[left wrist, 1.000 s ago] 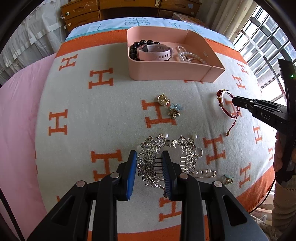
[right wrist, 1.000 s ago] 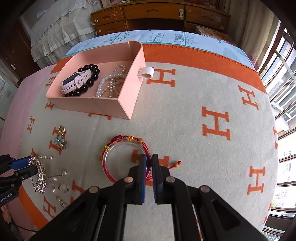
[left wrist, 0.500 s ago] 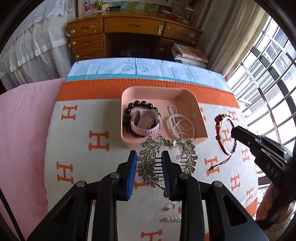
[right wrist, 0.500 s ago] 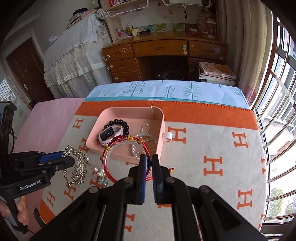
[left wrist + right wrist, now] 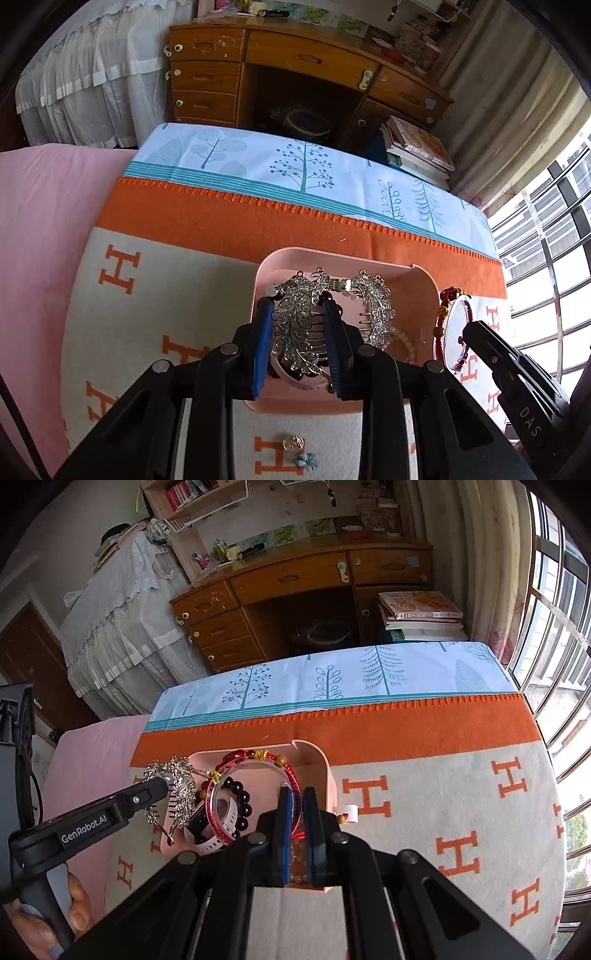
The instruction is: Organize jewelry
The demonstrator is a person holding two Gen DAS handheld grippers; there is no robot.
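Note:
My left gripper (image 5: pixel 297 339) is shut on a silver rhinestone leaf hair comb (image 5: pixel 301 328) and holds it above the pink tray (image 5: pixel 332 258). My right gripper (image 5: pixel 295 823) is shut on a red bead-and-cord bracelet with a clear bangle (image 5: pixel 251 764), held over the same pink tray (image 5: pixel 325 771). The tray holds a black bead bracelet (image 5: pixel 242 805), a pink watch (image 5: pixel 218 834) and a pearl strand (image 5: pixel 400 343). The right gripper with its bracelet (image 5: pixel 448 325) shows at the tray's right in the left wrist view. The comb (image 5: pixel 181 790) shows at the tray's left in the right wrist view.
A gold charm (image 5: pixel 293 443) and a blue flower piece (image 5: pixel 307 460) lie on the orange-and-white H blanket (image 5: pixel 147 302) in front of the tray. A wooden desk (image 5: pixel 295 579) and a book stack (image 5: pixel 421 614) stand beyond the bed. Windows are on the right.
Both grippers have lifted their pieces off the blanket and moved forward over the pink tray. The comb and the bracelet now hang above the tray's contents.

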